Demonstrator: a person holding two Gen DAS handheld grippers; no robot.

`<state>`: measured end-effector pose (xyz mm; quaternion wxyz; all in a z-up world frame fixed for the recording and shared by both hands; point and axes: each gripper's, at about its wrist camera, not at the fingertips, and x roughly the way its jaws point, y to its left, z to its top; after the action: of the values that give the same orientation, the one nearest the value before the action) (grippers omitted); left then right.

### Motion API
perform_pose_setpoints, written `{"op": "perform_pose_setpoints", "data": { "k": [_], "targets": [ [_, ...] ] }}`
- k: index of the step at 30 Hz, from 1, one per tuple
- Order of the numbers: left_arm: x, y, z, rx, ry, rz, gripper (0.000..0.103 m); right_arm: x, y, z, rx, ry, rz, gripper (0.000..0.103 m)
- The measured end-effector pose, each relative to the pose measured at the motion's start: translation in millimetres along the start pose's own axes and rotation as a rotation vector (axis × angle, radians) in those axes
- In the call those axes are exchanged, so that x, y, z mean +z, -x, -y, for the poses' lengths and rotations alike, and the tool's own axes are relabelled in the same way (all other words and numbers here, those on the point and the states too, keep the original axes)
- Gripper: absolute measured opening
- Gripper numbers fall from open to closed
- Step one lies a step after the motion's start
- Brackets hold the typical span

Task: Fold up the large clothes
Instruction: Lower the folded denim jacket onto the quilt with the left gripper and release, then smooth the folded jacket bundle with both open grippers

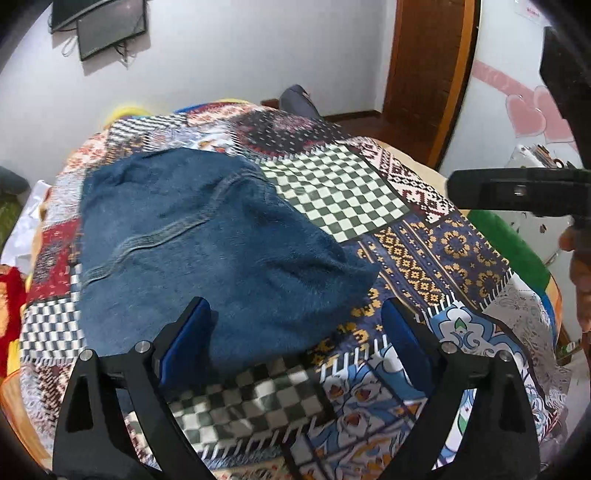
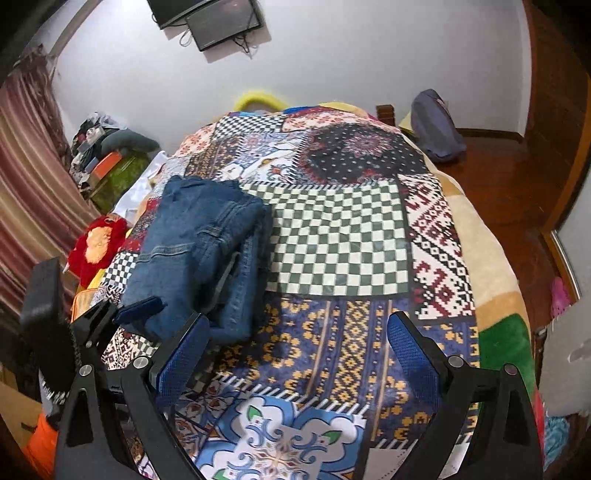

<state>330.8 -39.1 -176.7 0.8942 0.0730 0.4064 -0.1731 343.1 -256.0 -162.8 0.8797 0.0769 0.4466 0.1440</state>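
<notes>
A pair of blue jeans (image 1: 207, 236), folded into a thick bundle, lies on the patchwork bedspread (image 1: 424, 254). My left gripper (image 1: 295, 328) is open just above the bundle's near edge; denim lies between the blue pads but neither pad presses on it. In the right wrist view the same jeans (image 2: 207, 251) sit at the left, with one left-gripper finger (image 2: 138, 308) at their near corner. My right gripper (image 2: 299, 339) stands open over bare bedspread (image 2: 351, 332) to the right of the jeans, with nothing between its fingers. Its black body (image 1: 517, 192) also shows at the right of the left wrist view.
A red plush toy (image 2: 98, 243) lies off the bed's left side beside a striped curtain (image 2: 33, 177). A grey-blue bag (image 2: 437, 125) rests at the far right corner. Wooden floor (image 2: 517, 177) and a door are on the right. Two screens (image 2: 221, 22) hang on the wall.
</notes>
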Motion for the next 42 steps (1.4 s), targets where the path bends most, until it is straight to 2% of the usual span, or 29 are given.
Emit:
{"op": "perform_pose_setpoints", "data": {
  "k": [4, 8, 13, 16, 20, 22, 24, 26, 27, 29, 30, 33, 36, 40, 42],
  "targets": [
    [-3.8, 23.8, -25.7, 0.050, 0.065, 0.028, 0.097, 1.5, -3.4, -8.9, 0.042, -0.020, -0.006, 0.096],
    [-9.8, 44.3, -72.2, 0.069, 0.176, 0.044, 0.100, 4.4, -11.7, -23.2, 0.074, -0.003, -0.024, 0.096],
    [-16.7, 46.8, -125.9, 0.156, 0.273, 0.032, 0.101, 13.7, -31.2, -52.8, 0.119, 0.060, -0.041, 0.096],
    [-23.8, 36.8, -149.1, 0.128, 0.319, 0.009, 0.101, 21.0, -50.5, -72.8, 0.154, 0.101, -0.060, 0.096],
    [-35.1, 9.3, -166.2, 0.094, 0.369, -0.063, 0.101, 27.8, -90.1, -88.6, 0.186, 0.123, -0.130, 0.096],
    [-43.6, -7.3, -167.8, 0.088, 0.371, -0.102, 0.102, 29.2, -115.9, -84.6, 0.210, 0.100, -0.195, 0.096],
    [-50.7, -12.9, -168.3, 0.081, 0.377, -0.091, 0.103, 29.3, -135.3, -73.5, 0.210, 0.066, -0.255, 0.096],
    [-55.2, -11.2, -168.9, 0.067, 0.379, -0.067, 0.103, 29.4, -151.4, -52.9, 0.152, 0.055, -0.282, 0.097],
    [-58.1, -11.1, -166.8, 0.060, 0.373, -0.061, 0.103, 28.5, -155.8, -44.1, 0.165, 0.054, -0.293, 0.098],
    [-62.0, -12.0, -162.3, 0.067, 0.355, -0.057, 0.103, 24.3, -163.3, -23.6, 0.250, 0.015, -0.333, 0.098],
    [-62.3, -11.9, -160.0, 0.075, 0.345, -0.055, 0.103, 22.0, -164.2, -18.2, 0.259, 0.001, -0.343, 0.098],
    [-65.5, -9.5, -152.4, 0.105, 0.317, -0.036, 0.103, 15.4, -156.8, -10.9, 0.247, 0.011, -0.327, 0.098],
    [-67.7, -8.6, -154.2, 0.103, 0.338, -0.043, 0.103, 13.1, -142.8, -5.5, 0.239, 0.024, -0.293, 0.098],
    [-70.0, -2.9, -159.2, 0.082, 0.385, -0.062, 0.103, 12.1, -122.3, 10.4, 0.161, 0.016, -0.258, 0.098],
    [-71.0, 2.4, -162.2, 0.084, 0.396, -0.060, 0.103, 12.3, -114.2, 21.8, 0.082, -0.019, -0.245, 0.098]
  ]
}}
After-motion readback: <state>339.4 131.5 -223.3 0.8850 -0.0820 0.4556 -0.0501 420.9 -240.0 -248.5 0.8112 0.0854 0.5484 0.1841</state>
